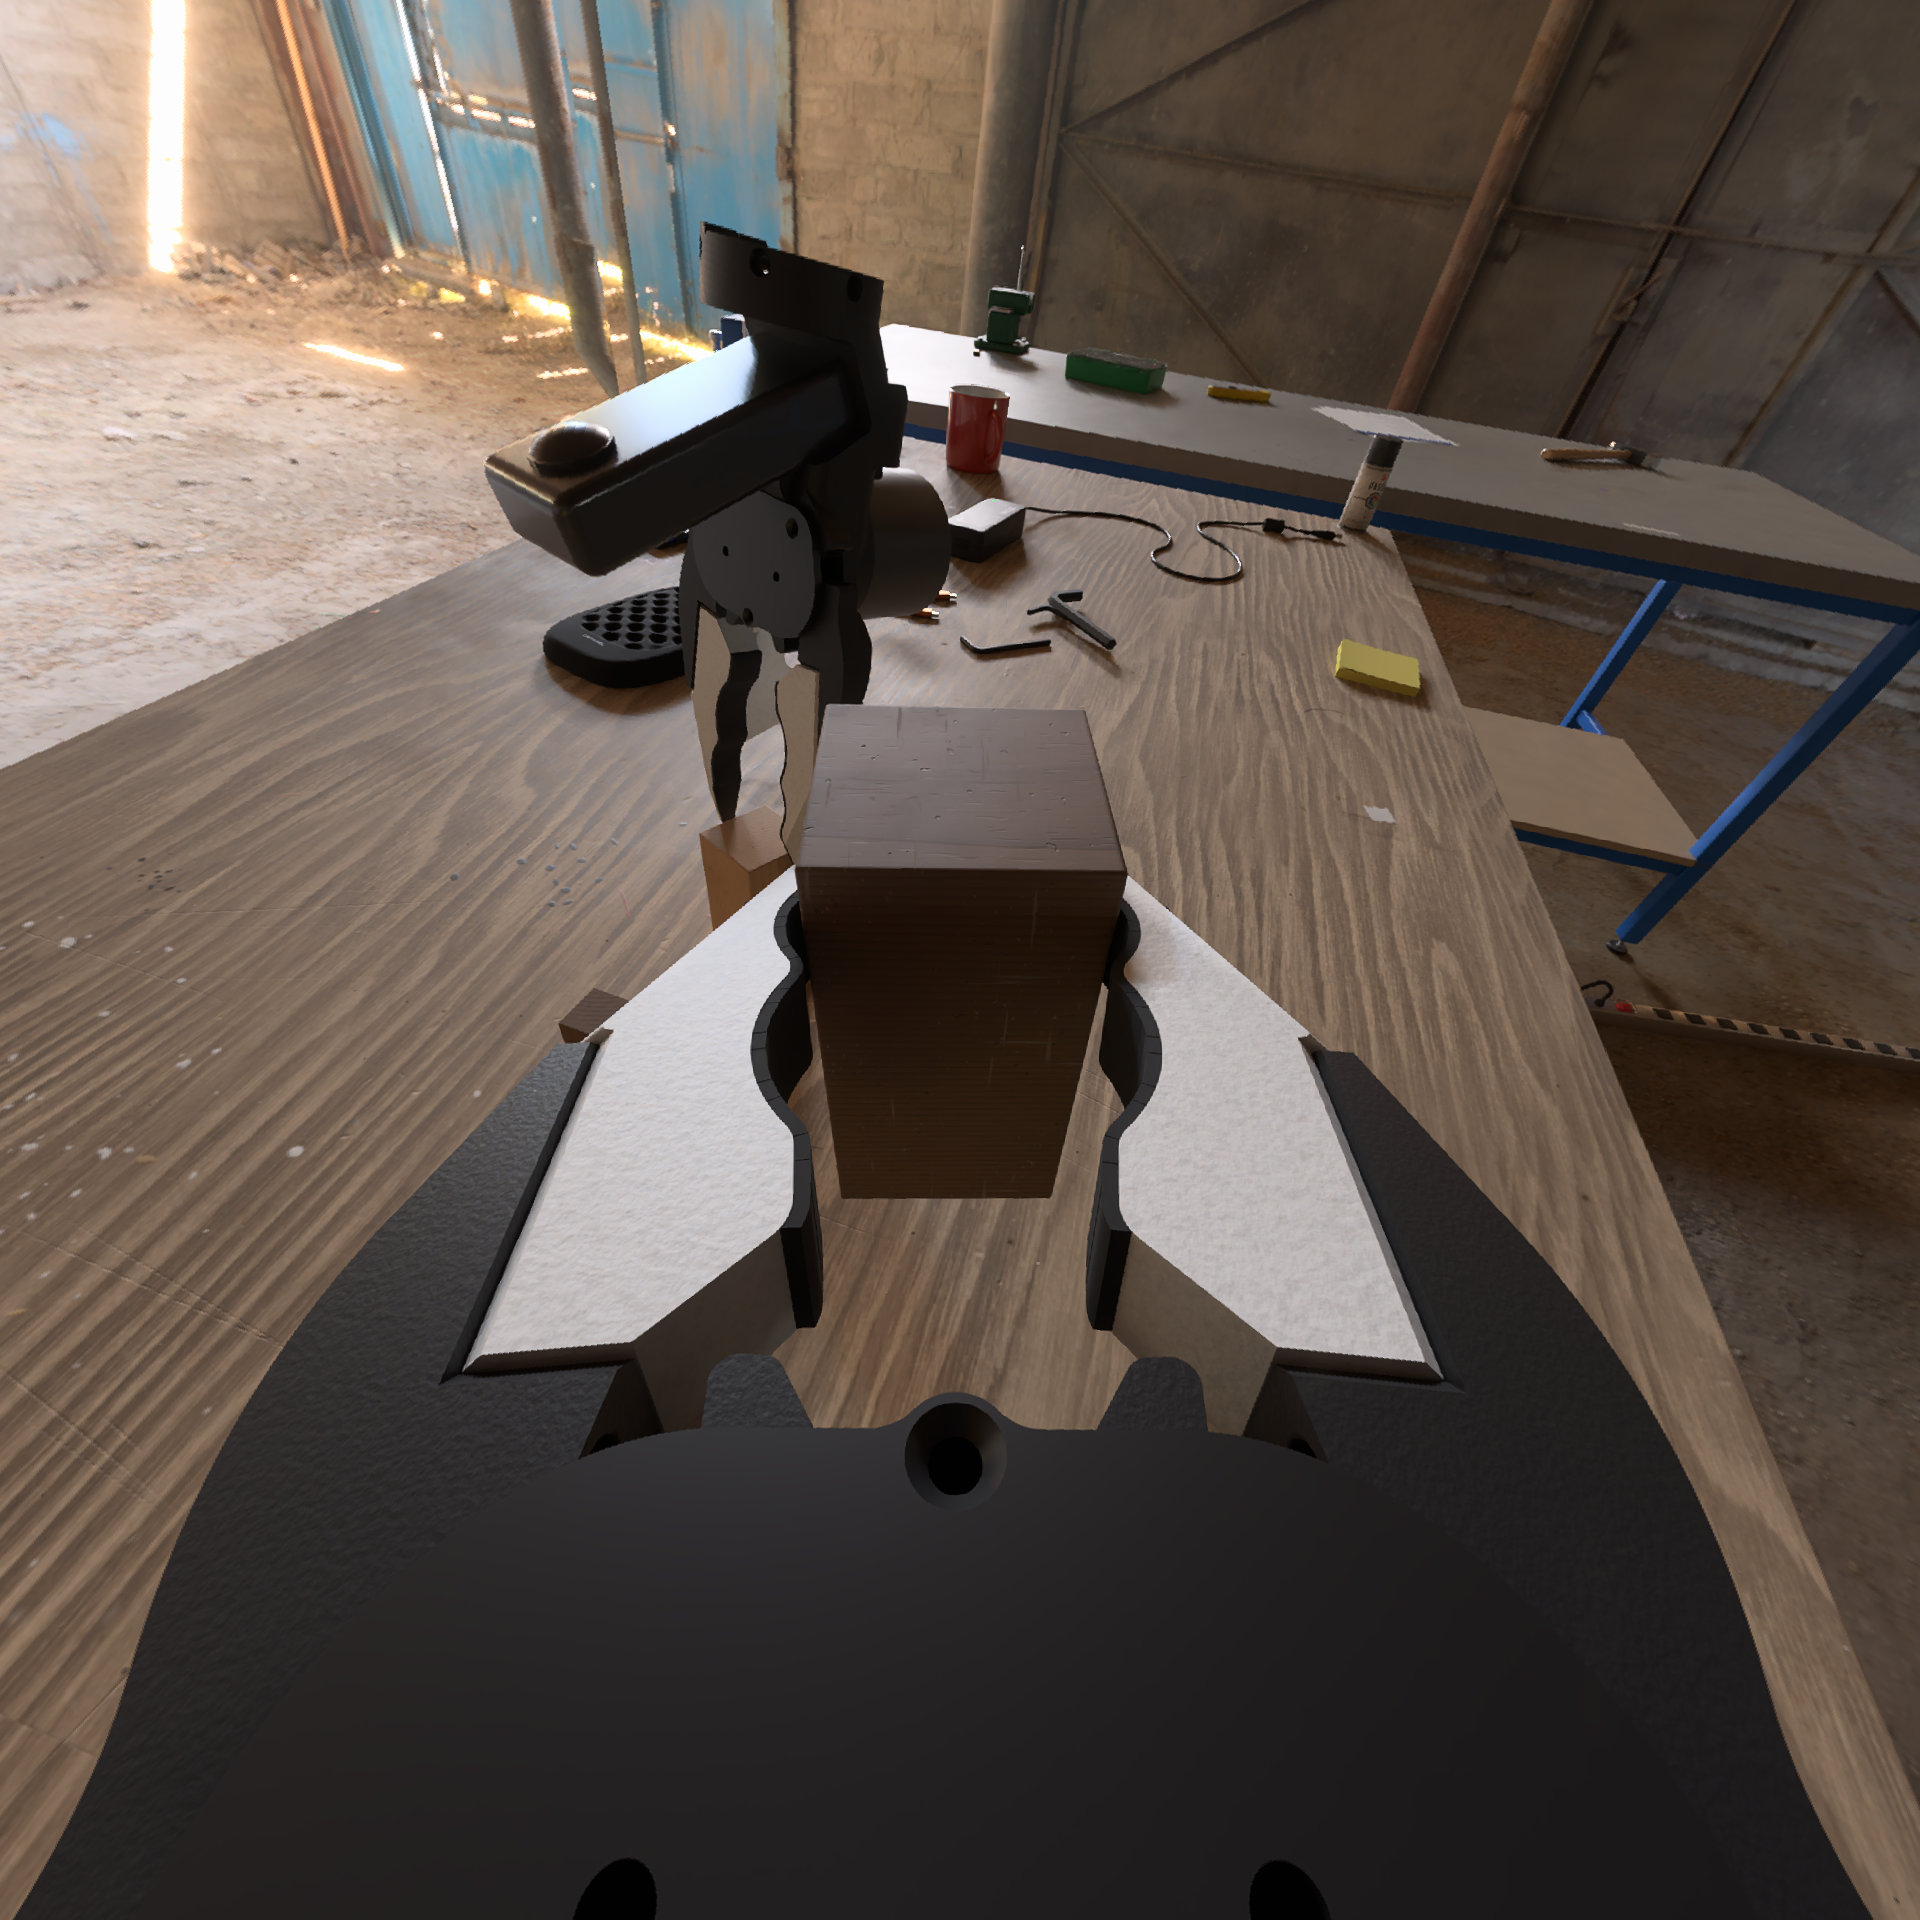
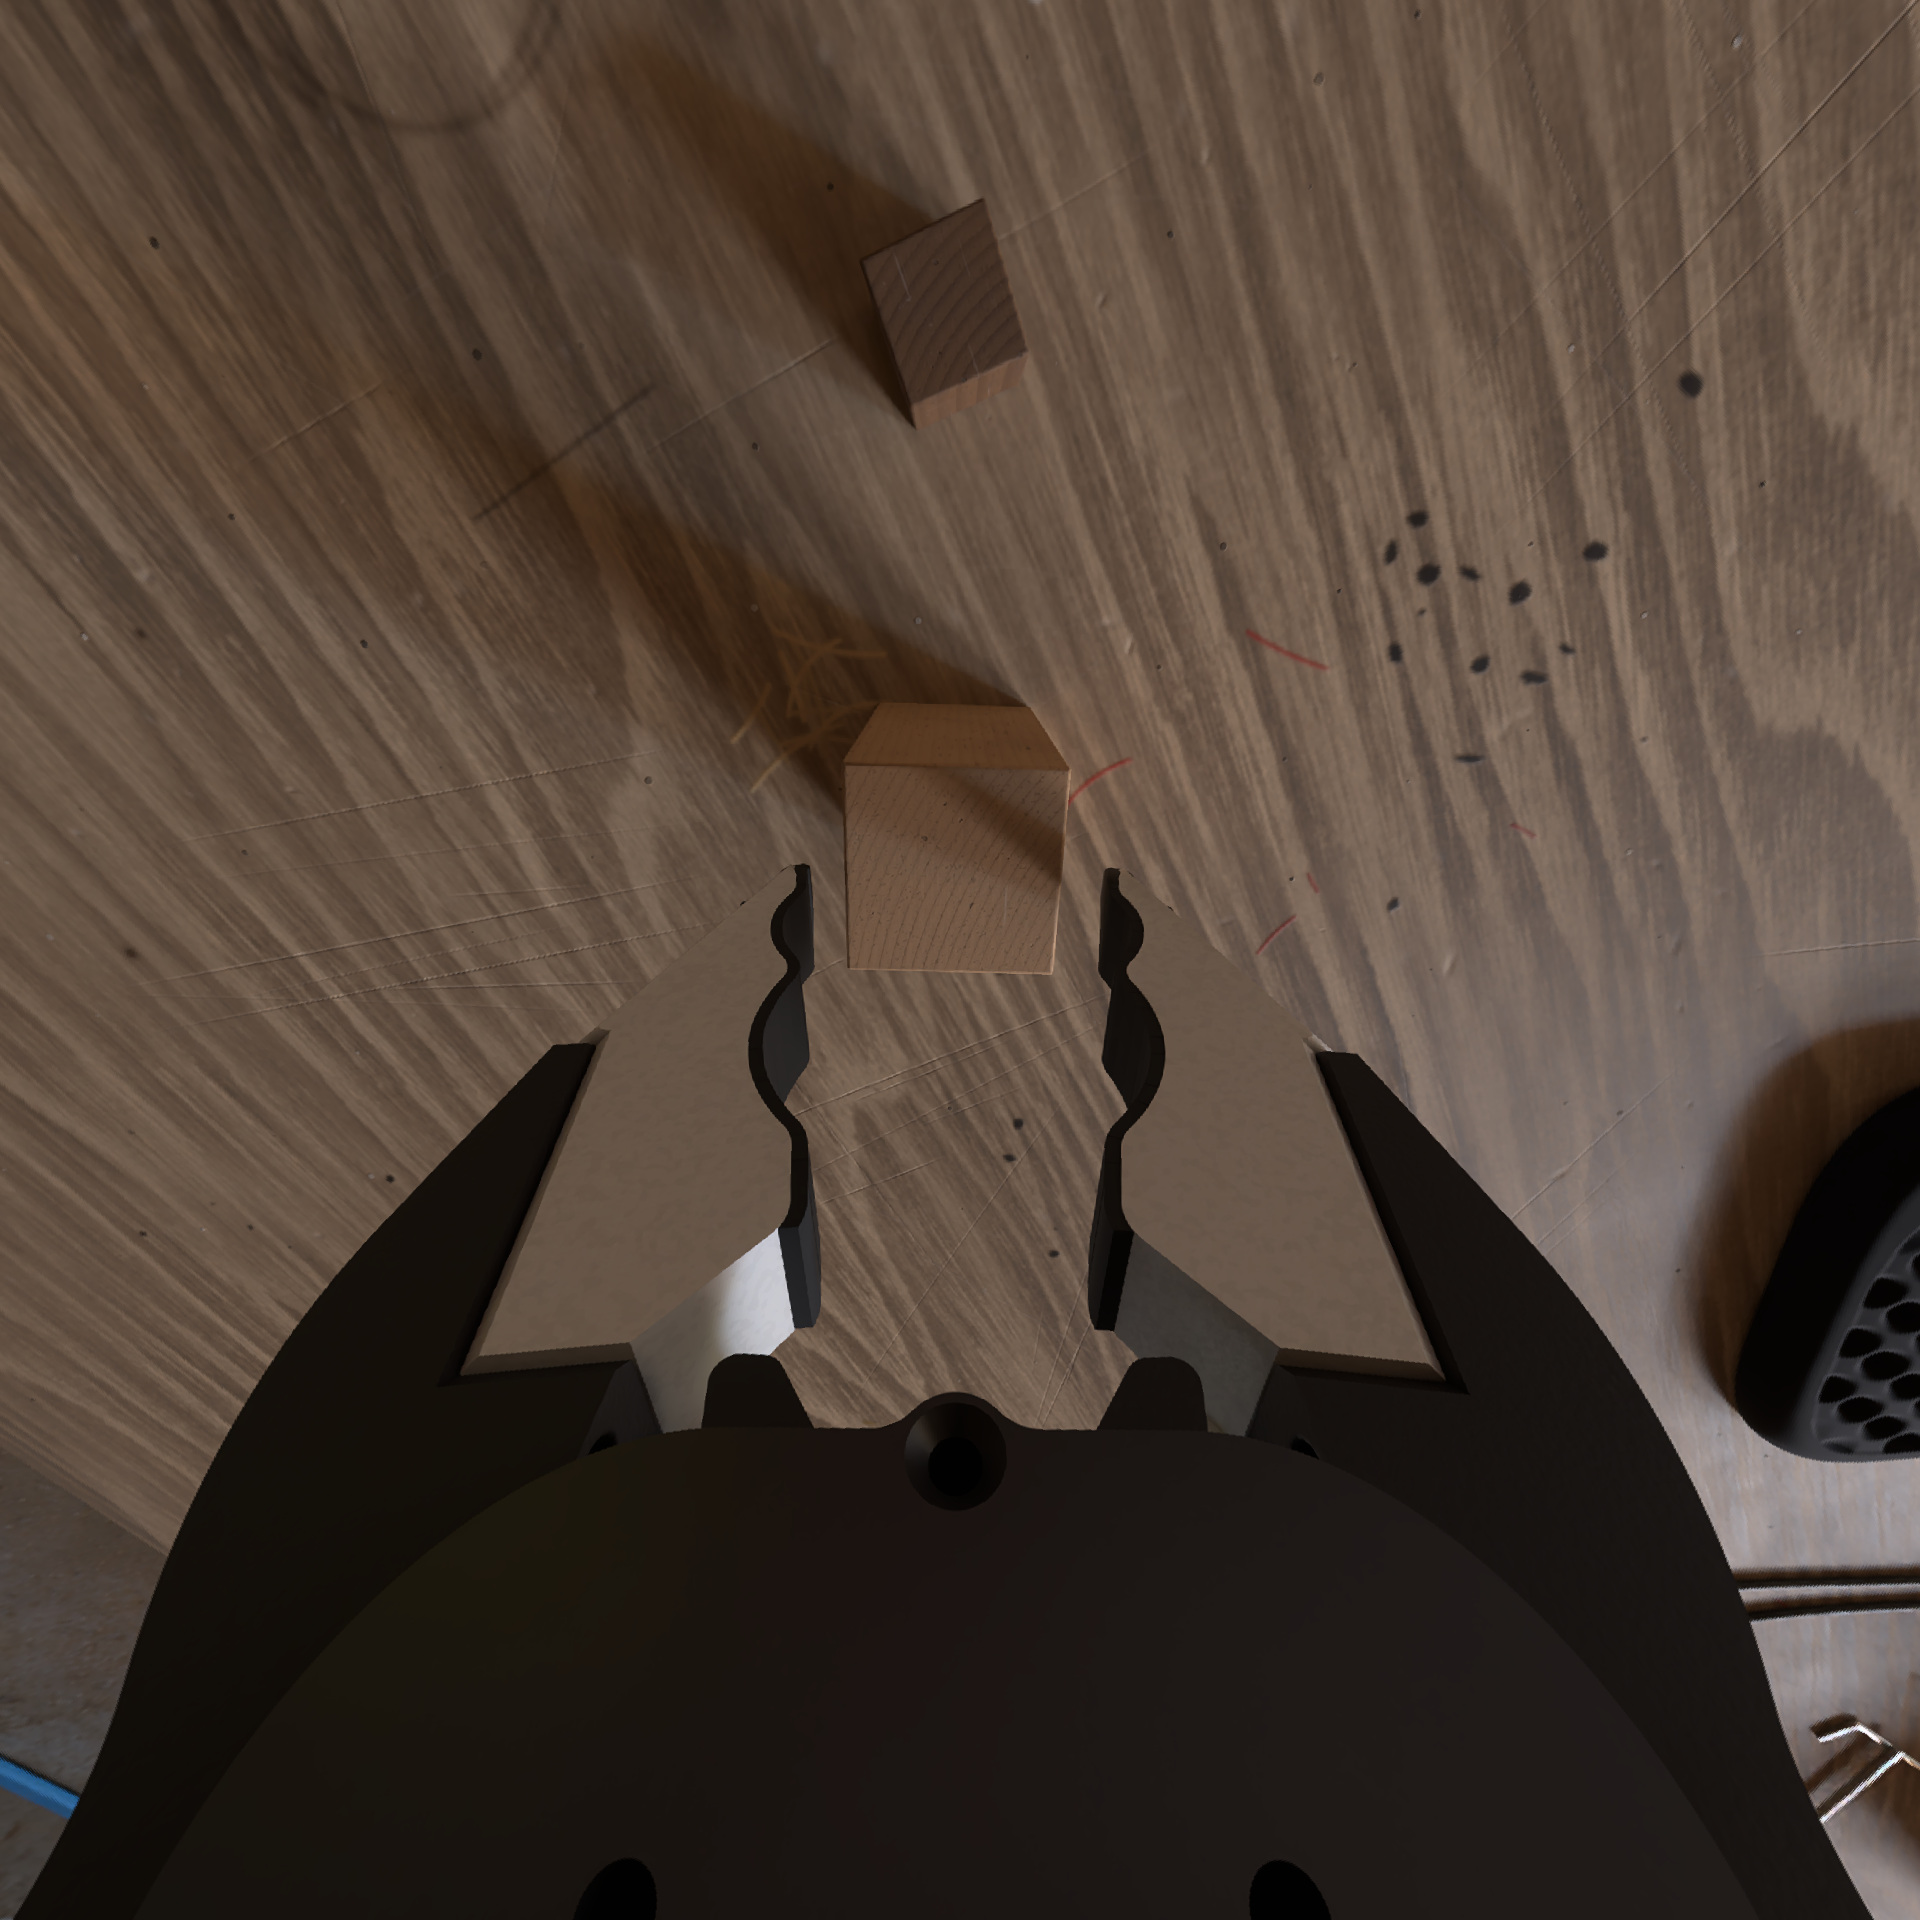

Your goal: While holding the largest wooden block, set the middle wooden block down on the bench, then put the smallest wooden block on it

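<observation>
Centrally, the left gripper [image 1: 956, 935] has its jaws clamped on the largest wooden block [image 1: 961, 935], a dark brown prism held upright above the wooden tabletop [image 1: 312, 935]. Just beyond and left of that block, the right gripper [image 1: 753, 769] points down, jaws apart, over the middle wooden block [image 1: 740, 852], which rests on the tabletop. From the right wrist view, the right gripper [image 2: 956, 883] straddles the near end of the middle wooden block [image 2: 954, 883] with clear gaps on both sides, not touching it. The smallest wooden block [image 2: 943, 307] lies flat on the tabletop [image 2: 1455, 312], well beyond the middle block. A black perforated pad [image 2: 1839, 1299] sits to the right of the middle block.
</observation>
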{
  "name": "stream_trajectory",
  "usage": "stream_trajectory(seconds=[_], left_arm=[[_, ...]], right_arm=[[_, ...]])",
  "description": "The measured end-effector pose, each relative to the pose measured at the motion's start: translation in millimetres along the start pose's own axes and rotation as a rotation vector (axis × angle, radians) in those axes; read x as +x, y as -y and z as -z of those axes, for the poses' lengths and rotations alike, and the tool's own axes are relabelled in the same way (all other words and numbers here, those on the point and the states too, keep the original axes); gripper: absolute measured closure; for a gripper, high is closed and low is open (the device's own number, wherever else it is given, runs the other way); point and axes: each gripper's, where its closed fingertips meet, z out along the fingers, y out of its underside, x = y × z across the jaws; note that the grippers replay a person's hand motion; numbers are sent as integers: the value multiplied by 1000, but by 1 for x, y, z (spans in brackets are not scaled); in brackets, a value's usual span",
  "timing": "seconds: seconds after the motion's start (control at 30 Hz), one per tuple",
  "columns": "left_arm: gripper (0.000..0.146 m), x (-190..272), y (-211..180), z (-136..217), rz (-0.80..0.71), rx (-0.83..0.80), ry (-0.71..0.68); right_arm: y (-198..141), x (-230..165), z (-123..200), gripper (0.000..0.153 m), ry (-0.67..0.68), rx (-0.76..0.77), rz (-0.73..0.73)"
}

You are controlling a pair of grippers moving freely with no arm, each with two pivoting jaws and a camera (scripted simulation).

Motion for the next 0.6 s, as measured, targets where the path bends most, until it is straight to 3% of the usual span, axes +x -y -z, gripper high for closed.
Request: stream_trajectory(seconds=[0.27, 0.6], left_arm=[[92, 3, 2, 1, -4, -1, -3], [92, 3, 5, 8, -10, 4, 6]], right_arm=[[12, -4, 14, 97, 1, 43, 39], [49, -8, 20, 98, 2, 61, 192]])
